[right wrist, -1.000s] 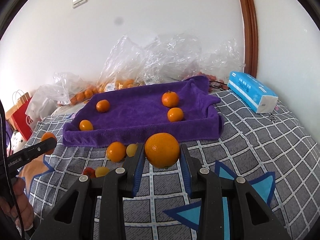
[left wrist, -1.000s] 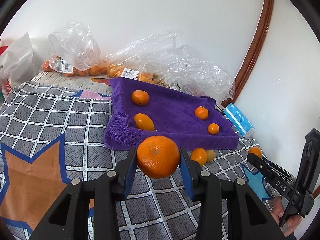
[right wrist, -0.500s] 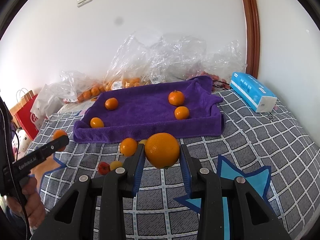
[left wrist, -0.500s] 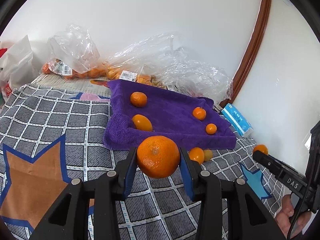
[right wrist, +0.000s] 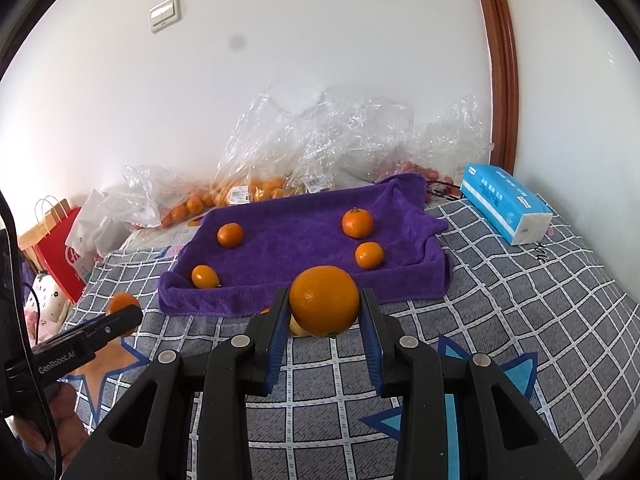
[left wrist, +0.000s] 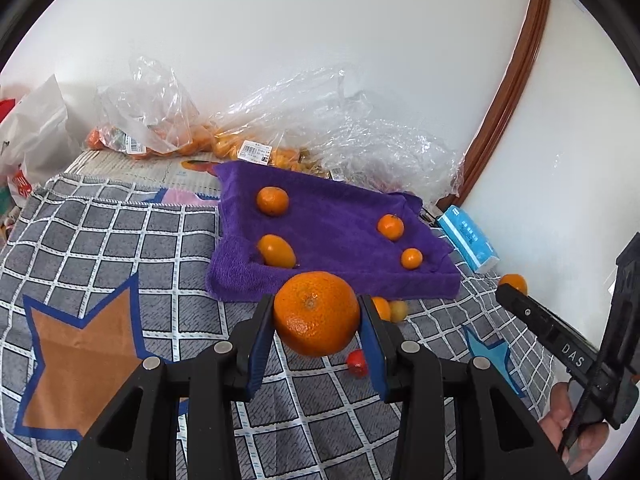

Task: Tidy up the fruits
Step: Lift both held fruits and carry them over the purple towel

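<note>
My left gripper (left wrist: 317, 322) is shut on a large orange (left wrist: 317, 313) and holds it above the checked cloth, in front of the purple towel tray (left wrist: 336, 276). My right gripper (right wrist: 324, 312) is shut on another large orange (right wrist: 324, 300), also in front of the tray (right wrist: 304, 296). Several small oranges lie on the purple towel, such as one at the back left (left wrist: 272, 200) and one on the right (right wrist: 357, 222). A small orange (left wrist: 381, 307), a yellowish fruit (left wrist: 399, 311) and a small red fruit (left wrist: 357, 362) lie on the cloth below the left gripper.
Clear plastic bags of oranges (left wrist: 168, 136) lie against the white wall behind the tray. A blue tissue pack (right wrist: 505, 202) sits at the right. A red paper bag (right wrist: 54, 248) stands at the left. The right gripper shows in the left wrist view (left wrist: 512, 290).
Both grippers have risen and drawn back a little with their oranges. The small red fruit on the cloth has come into the left wrist view.
</note>
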